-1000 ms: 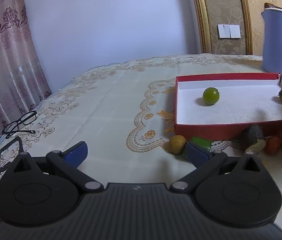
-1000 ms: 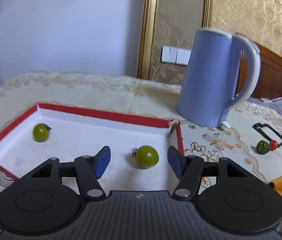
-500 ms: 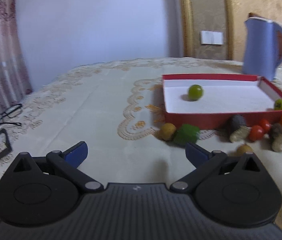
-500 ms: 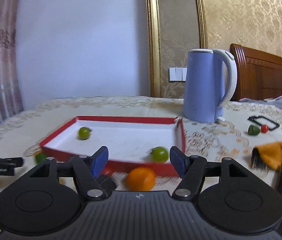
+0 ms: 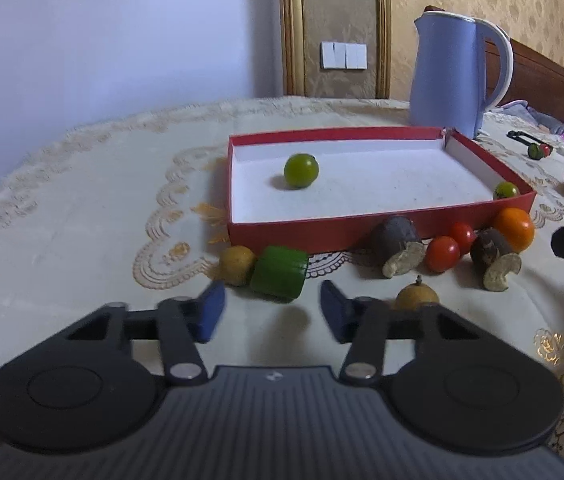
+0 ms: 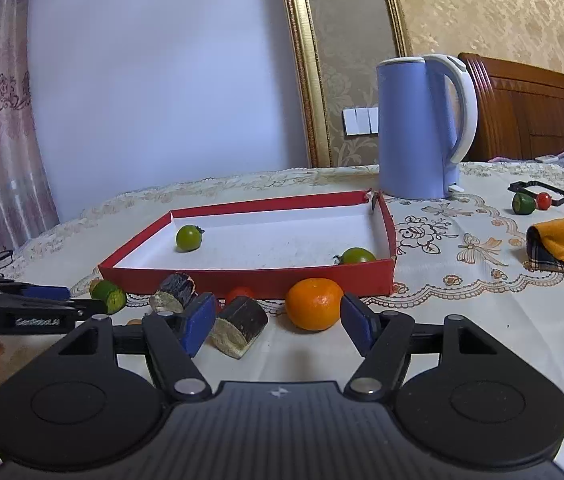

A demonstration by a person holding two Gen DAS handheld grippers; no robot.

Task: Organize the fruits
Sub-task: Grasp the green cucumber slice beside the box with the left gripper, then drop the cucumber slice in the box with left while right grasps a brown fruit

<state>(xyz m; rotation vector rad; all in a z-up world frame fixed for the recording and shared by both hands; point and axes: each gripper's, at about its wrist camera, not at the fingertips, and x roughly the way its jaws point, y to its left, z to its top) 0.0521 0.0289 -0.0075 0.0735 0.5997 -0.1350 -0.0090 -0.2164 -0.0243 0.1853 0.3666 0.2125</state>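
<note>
- Left wrist view: your left gripper point(image 5: 269, 306) hangs low over the bench point(image 5: 81, 208), its fingers point(image 5: 211, 310) closing with nothing between them; the pads are narrow but touch no fruit.
- The green cylinder piece point(image 5: 279, 273) lies just past the fingertips, touching a small yellow fruit point(image 5: 236, 265), both just outside the near wall of the red box point(image 5: 322, 234).
- Inside the box sit two green tomatoes, one point(image 5: 301, 171) near the left wall, one point(image 5: 505, 191) in the near right corner.
- Along the box's near wall lie two dark cut pieces point(image 5: 398, 245), two red tomatoes point(image 5: 443, 253) and the orange point(image 5: 514, 229); a brown fruit point(image 5: 416, 298) sits beside your right finger.
- Risk here: if the fingers shut before they reach the cylinder, you will likely nudge it, and being round it could roll into the yellow fruit.
- Right wrist view: your right gripper point(image 6: 277, 320) has its fingers point(image 6: 199, 322) fairly wide and opening; nothing is pressed between them. The orange point(image 6: 314, 304) and a dark cut piece point(image 6: 239, 332) lie just ahead in the gap.
- The kettle point(image 6: 418, 128) stands behind the box's far right corner.
- Risk here: two things share that gap, so closing now could trap the cut piece with the orange or knock it aside; the orange may also roll against the box wall.
</note>
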